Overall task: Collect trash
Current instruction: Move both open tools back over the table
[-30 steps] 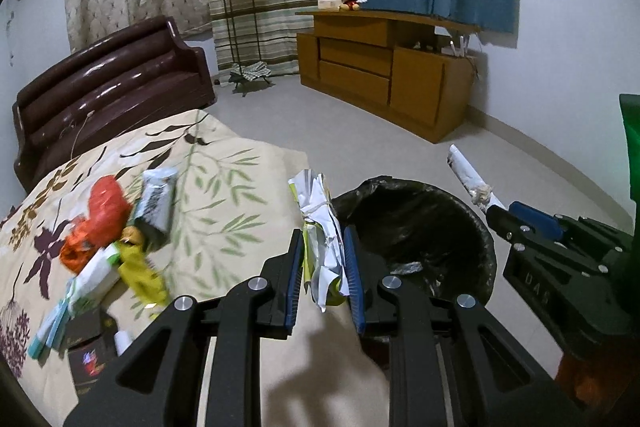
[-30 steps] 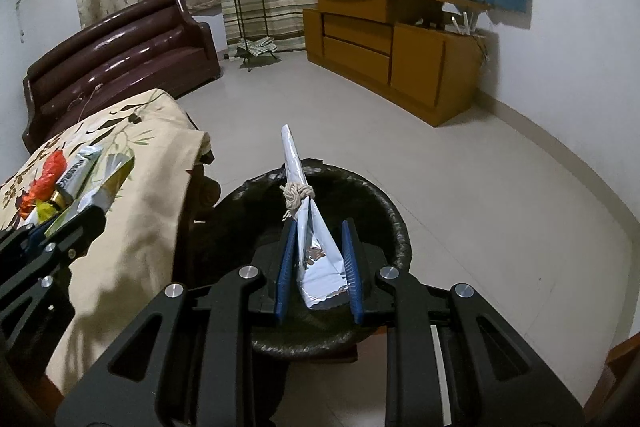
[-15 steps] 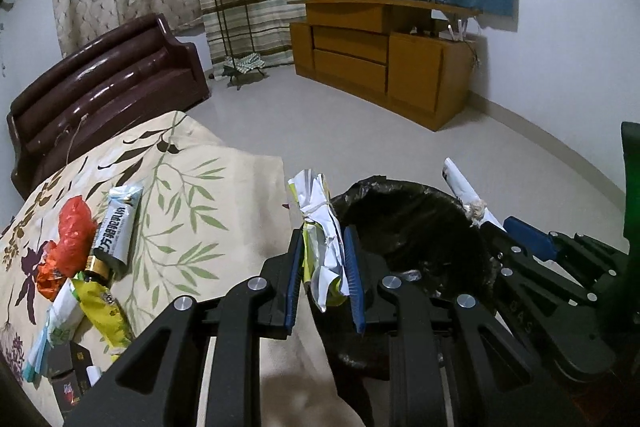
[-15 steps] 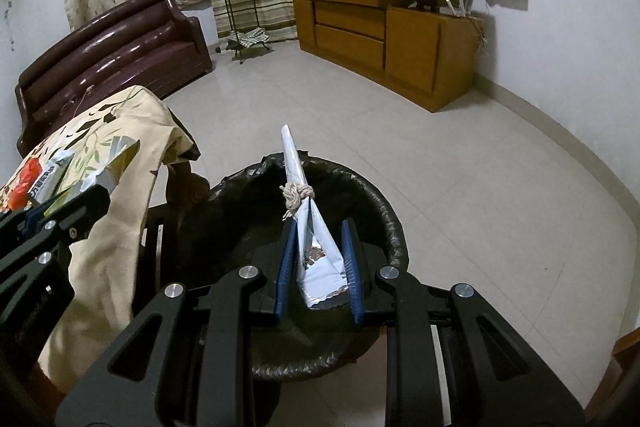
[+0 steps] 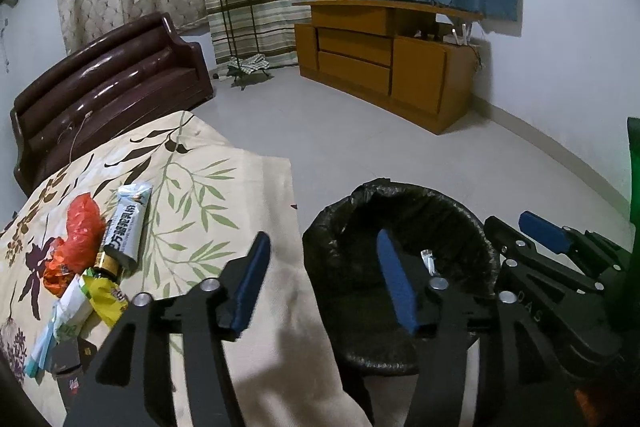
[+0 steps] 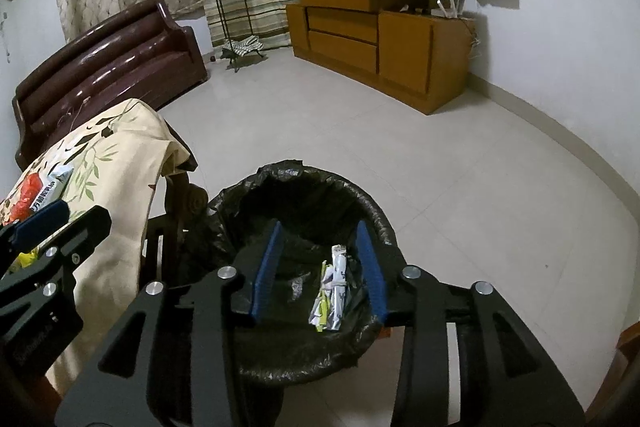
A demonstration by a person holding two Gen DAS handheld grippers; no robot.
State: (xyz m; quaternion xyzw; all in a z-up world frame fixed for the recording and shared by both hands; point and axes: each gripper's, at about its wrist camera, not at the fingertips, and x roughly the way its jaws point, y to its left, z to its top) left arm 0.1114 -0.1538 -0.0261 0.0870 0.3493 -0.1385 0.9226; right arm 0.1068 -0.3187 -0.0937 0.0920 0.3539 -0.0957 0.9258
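Left wrist view: left gripper point(image 5: 320, 267), black frame with blue pads, jaws opening, nothing between them. It hangs over the gap between the cloth edge and the bin. The round bin with black plastic liner point(image 5: 404, 211) sits just right of the floral beige tablecloth point(image 5: 224, 187); a small silver wrapper scrap point(image 5: 429, 261) shows inside it, past the right pad. Remaining trash lies on the cloth, left of the gripper and apart from it: white-blue pouch with dark printed characters point(image 5: 128, 223) (not legible enough to read), crumpled red plastic bag point(image 5: 78, 231), yellow wrapper point(image 5: 106, 299), pale green-white packet point(image 5: 64, 315). The right gripper's frame at the right edge carries faint letters that look like "DAS".

Right wrist view: right gripper point(image 6: 320, 263), same build, jaws opening, nothing clamped. It is directly above the bin, pads framing the opening. Silver-white wrappers with a yellow-green strip point(image 6: 332, 291) lie on the liner bottom, below and between the pads, closer to the right one, not touching either. Left gripper's frame shows at the left edge, over the cloth; the writing on it is too blurred to read.
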